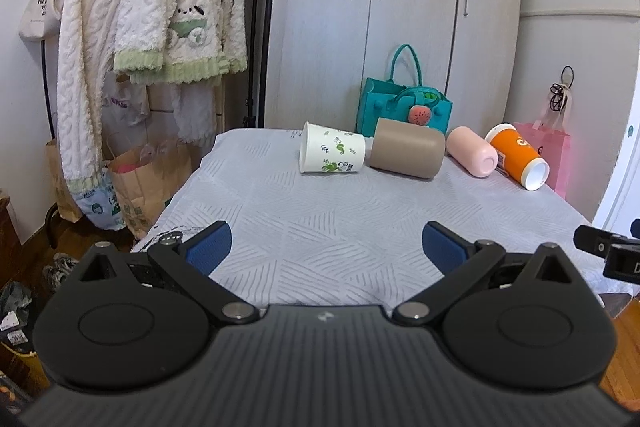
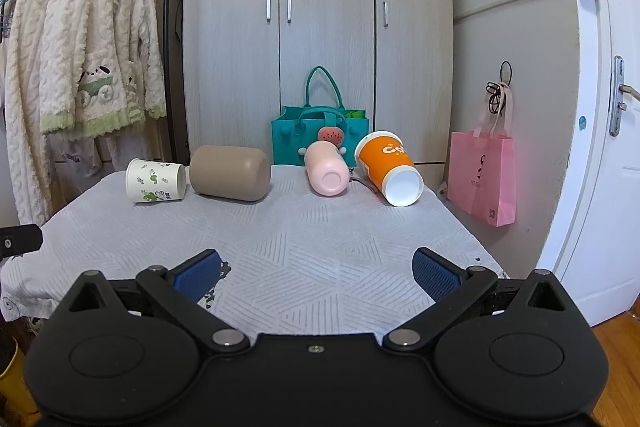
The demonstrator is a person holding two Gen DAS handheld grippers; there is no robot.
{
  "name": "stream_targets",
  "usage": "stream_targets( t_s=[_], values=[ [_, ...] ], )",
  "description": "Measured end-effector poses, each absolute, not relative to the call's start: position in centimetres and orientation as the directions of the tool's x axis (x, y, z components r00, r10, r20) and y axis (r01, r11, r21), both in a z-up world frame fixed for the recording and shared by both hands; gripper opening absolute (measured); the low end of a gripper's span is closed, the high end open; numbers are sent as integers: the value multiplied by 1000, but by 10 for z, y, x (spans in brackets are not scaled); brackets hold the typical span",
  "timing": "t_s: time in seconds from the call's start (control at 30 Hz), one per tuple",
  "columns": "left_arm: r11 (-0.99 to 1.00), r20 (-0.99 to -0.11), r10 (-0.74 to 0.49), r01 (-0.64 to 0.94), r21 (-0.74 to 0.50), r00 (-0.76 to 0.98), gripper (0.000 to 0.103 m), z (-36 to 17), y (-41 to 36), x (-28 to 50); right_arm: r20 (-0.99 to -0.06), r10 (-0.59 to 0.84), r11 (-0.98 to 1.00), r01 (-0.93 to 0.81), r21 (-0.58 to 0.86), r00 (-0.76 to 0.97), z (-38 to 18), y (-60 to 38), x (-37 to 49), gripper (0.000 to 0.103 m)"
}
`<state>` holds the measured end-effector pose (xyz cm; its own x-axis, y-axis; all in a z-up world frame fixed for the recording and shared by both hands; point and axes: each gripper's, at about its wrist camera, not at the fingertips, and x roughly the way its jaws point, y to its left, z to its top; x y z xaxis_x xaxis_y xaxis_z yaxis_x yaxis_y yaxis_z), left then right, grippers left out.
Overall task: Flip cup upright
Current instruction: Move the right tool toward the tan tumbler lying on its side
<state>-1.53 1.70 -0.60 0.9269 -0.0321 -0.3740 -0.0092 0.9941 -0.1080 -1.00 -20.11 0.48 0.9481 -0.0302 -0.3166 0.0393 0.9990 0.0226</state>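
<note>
Several cups lie on their sides in a row at the far side of the table: a white paper cup with green print (image 1: 332,153) (image 2: 156,181), a tan cup (image 1: 408,149) (image 2: 230,173), a pink cup (image 1: 472,151) (image 2: 326,169) and an orange paper cup (image 1: 518,157) (image 2: 390,169). My left gripper (image 1: 327,247) is open and empty over the near part of the table, well short of the cups. My right gripper (image 2: 316,273) is open and empty too, also near the front edge.
The table wears a grey patterned cloth (image 1: 320,219) (image 2: 304,227). A teal felt bag (image 1: 404,107) (image 2: 320,135) stands behind the cups by a wardrobe. A pink bag (image 2: 482,179) hangs at right. Robes on a rack (image 1: 152,7) and paper bags (image 1: 140,183) stand at left.
</note>
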Motion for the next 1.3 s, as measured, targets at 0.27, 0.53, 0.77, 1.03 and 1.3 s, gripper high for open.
stream_targets(
  t_s=[0.27,0.53,0.77,1.03,1.3],
  values=[
    [992,-393,-35,-17,-127,919,103,-7,20,-14,-319,-25,999,34,24,947,5,-201,-10,103],
    [988,-405,-37,-27,-151,914,103,-4,19,-11,-329,25,999,-10,46,944,9,-204,-9,103],
    [969,-464,-38,-80,-232,885,103,12,26,9,-362,307,947,-321,22,881,51,-211,10,103],
    [911,-512,-125,-106,-398,850,103,25,39,47,-449,477,817,-569,-89,755,111,-205,66,103],
    [845,-517,-227,-97,-526,826,103,34,39,92,-594,480,684,-699,-206,645,122,-178,134,102]
  ],
)
